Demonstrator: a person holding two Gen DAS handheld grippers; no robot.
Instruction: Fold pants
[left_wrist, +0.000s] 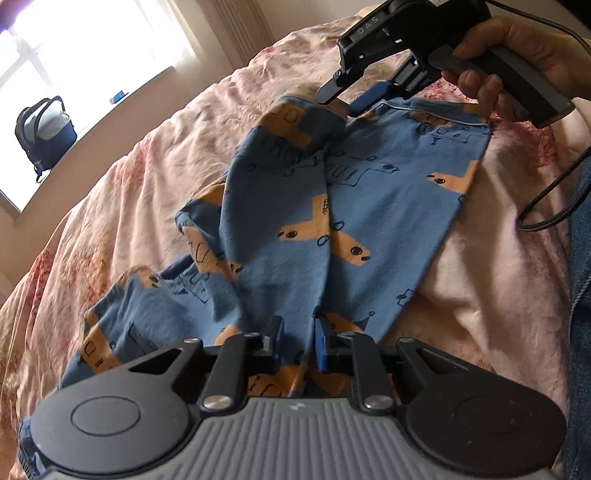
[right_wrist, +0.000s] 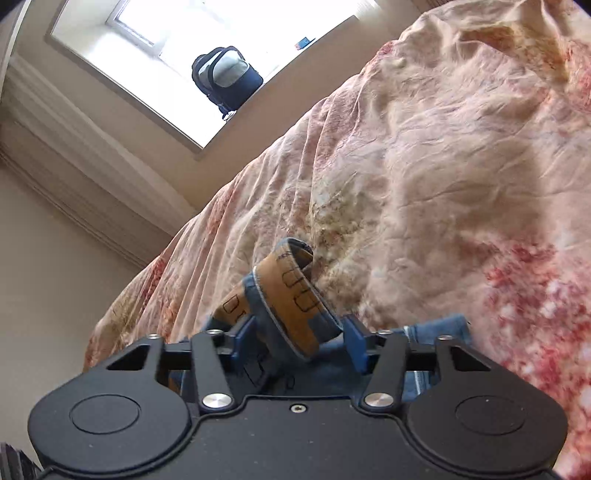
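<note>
Blue pants (left_wrist: 295, 206) with orange prints lie crumpled on a pink flowered bedcover (left_wrist: 147, 166). At the near end my left gripper (left_wrist: 298, 343) is shut on a raised fold of the cloth, which fills the narrow gap between its blue pads. At the far end a hand (left_wrist: 517, 55) holds my right gripper (left_wrist: 347, 98) against the pants' upper edge. In the right wrist view a rolled orange and blue hem of the pants (right_wrist: 291, 295) spans the gap of the right gripper (right_wrist: 298, 334), and both pads touch it.
The bedcover (right_wrist: 443, 166) is wrinkled all around the pants. A dark backpack (left_wrist: 44, 133) stands on the window sill beyond the bed. A black cable (left_wrist: 546, 206) loops over the cover at the right, beside a person's denim leg (left_wrist: 580, 258).
</note>
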